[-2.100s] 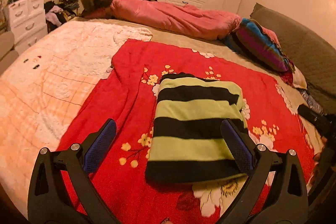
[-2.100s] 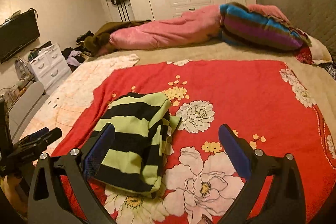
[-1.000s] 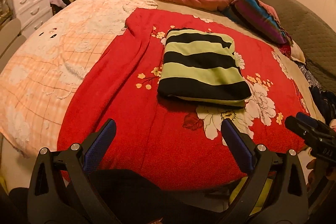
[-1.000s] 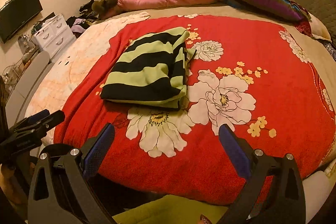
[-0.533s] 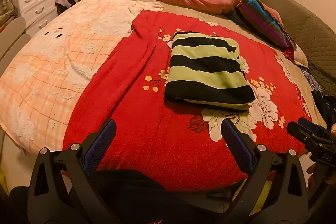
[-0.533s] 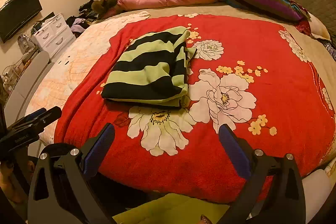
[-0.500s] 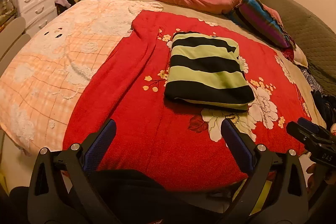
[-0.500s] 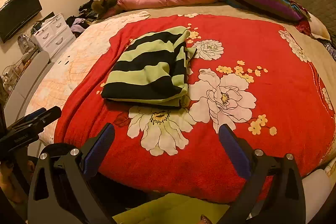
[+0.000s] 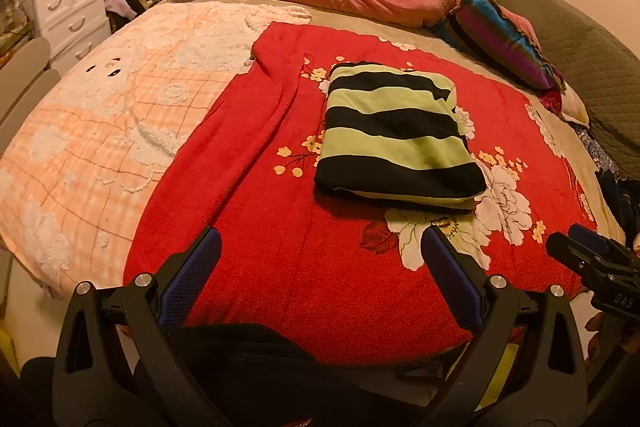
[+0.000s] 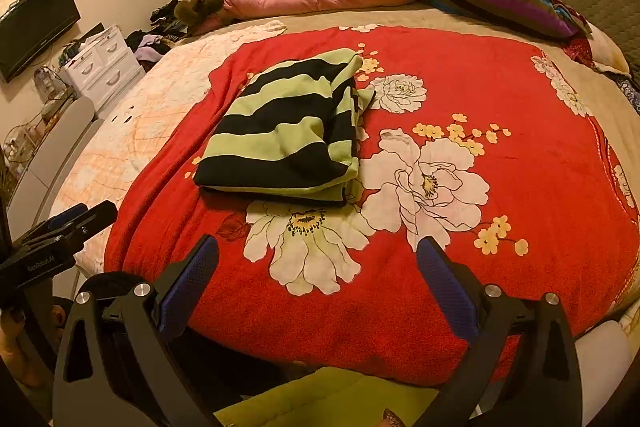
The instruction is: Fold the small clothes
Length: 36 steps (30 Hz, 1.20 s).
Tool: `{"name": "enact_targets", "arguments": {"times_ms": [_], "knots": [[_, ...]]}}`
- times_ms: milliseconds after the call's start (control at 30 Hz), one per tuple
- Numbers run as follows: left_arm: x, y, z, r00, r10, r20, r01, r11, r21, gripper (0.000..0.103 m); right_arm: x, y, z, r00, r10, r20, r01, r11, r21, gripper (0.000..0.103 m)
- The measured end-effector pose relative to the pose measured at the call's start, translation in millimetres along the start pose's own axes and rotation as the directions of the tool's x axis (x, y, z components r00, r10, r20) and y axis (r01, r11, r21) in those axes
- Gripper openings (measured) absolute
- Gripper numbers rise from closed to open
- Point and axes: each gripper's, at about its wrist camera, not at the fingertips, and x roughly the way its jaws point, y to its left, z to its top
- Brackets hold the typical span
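Red blanket (image 9: 248, 195) carries the folded striped top (image 9: 394, 135) mid-bed, both grippers (image 9: 320, 271) (image 10: 316, 269) spread, empty, off its near edge.

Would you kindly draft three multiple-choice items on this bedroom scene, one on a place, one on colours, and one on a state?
1. Where does the folded striped garment lie?
A. On the red floral blanket
B. On the white drawer unit
C. On the pink duvet

2. What colours are its stripes?
A. Red and white
B. Light green and black
C. Blue and purple

3. How are the left gripper and right gripper?
A. Both shut on the garment
B. One holds it
C. Both open, holding nothing

Answers: 1 A, the blanket lies under it; 2 B, both views show those bands; 3 C, the fingers stand wide apart, short of the garment.
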Motion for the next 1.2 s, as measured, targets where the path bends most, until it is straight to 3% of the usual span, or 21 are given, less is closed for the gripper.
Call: {"name": "enact_targets", "arguments": {"times_ms": [1200], "knots": [[-1.7,0.8,1.3,1.0,0.006,-0.001,-0.006,1.0,0.002,0.094,0.9,-2.2,-0.8,1.0,-0.006,-0.004,0.006,1.0,0.015,0.099]]}}
